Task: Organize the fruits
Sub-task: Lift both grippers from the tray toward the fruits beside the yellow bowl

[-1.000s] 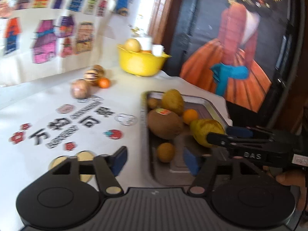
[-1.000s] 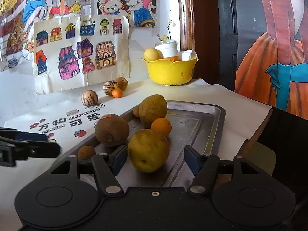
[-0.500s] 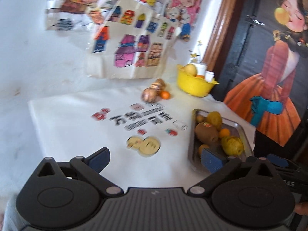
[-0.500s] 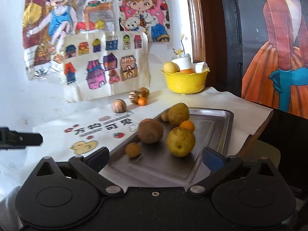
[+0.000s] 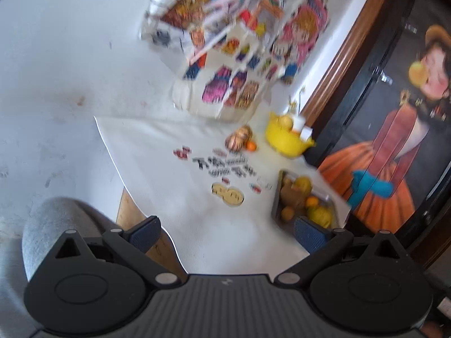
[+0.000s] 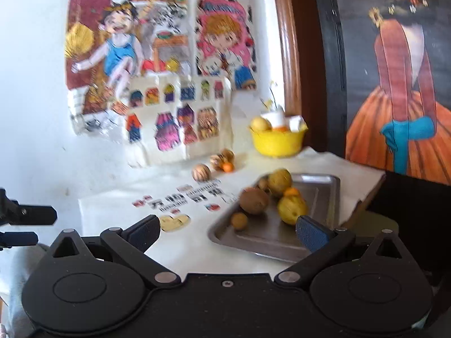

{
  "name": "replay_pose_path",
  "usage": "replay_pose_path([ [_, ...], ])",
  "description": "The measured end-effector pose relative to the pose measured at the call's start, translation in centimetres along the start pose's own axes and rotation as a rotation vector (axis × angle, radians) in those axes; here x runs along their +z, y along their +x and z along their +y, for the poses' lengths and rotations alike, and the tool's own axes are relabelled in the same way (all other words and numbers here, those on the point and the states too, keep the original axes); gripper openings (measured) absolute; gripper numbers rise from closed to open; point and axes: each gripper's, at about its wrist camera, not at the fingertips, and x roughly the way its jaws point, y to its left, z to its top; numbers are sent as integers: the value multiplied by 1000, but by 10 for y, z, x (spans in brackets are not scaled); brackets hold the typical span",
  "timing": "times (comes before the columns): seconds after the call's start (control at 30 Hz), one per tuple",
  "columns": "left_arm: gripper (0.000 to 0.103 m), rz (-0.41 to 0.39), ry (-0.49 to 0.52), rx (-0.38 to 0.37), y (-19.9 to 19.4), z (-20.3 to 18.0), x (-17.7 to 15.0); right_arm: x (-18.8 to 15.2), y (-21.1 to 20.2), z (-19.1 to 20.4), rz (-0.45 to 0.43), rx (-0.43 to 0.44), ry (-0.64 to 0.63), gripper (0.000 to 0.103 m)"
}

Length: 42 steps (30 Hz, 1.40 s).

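Observation:
A metal tray [image 6: 327, 197] on the white tablecloth holds several fruits: a brown kiwi [image 6: 253, 200], a yellow pear-like fruit [image 6: 290, 205], a small orange [image 6: 291, 191] and a small brown fruit [image 6: 239, 220]. The tray also shows in the left wrist view [image 5: 277, 197]. My right gripper [image 6: 225, 232] is open and empty, well back from the tray. My left gripper [image 5: 225, 233] is open and empty, high above the table's near edge. It also shows at the left edge of the right wrist view [image 6: 25, 222].
A yellow bowl [image 6: 277, 142] with fruit and cups stands at the back by the wall. Striped round fruits [image 6: 201, 172] and a small orange [image 6: 227, 166] lie loose near the posters. A grey-clothed knee [image 5: 56, 219] shows under the left gripper.
Both grippers have pulled back and up from the tray, so the table looks smaller. The yellow fruit that sat between the right gripper's fingers now lies on the tray.

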Motion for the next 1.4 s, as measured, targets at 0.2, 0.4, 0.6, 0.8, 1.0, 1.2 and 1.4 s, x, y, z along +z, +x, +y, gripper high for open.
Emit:
replay_pose_path([
  [0.2,103,-107,28,-74,-42,-19,21,12,-26,11,-35,-3,-41,102],
  [0.4,103,-131,116,-72,-47,-39,34,7,-51,11,-16,-11,-22,102],
  [0.6,103,-129,165,-36,-33,-47,56,5,-60,11,2,37,-9,102],
  [0.8,103,-167,129,27,-37,-41,66,12,-54,10,-9,111,-7,102],
  [1.0,103,-189,145,73,-46,-45,61,19,-49,8,-29,164,-16,102],
  [1.2,103,-161,198,101,-40,-54,58,16,-41,3,-12,184,-7,102],
  [1.4,103,-90,237,108,-14,-60,74,31,-34,-8,29,180,25,102],
])
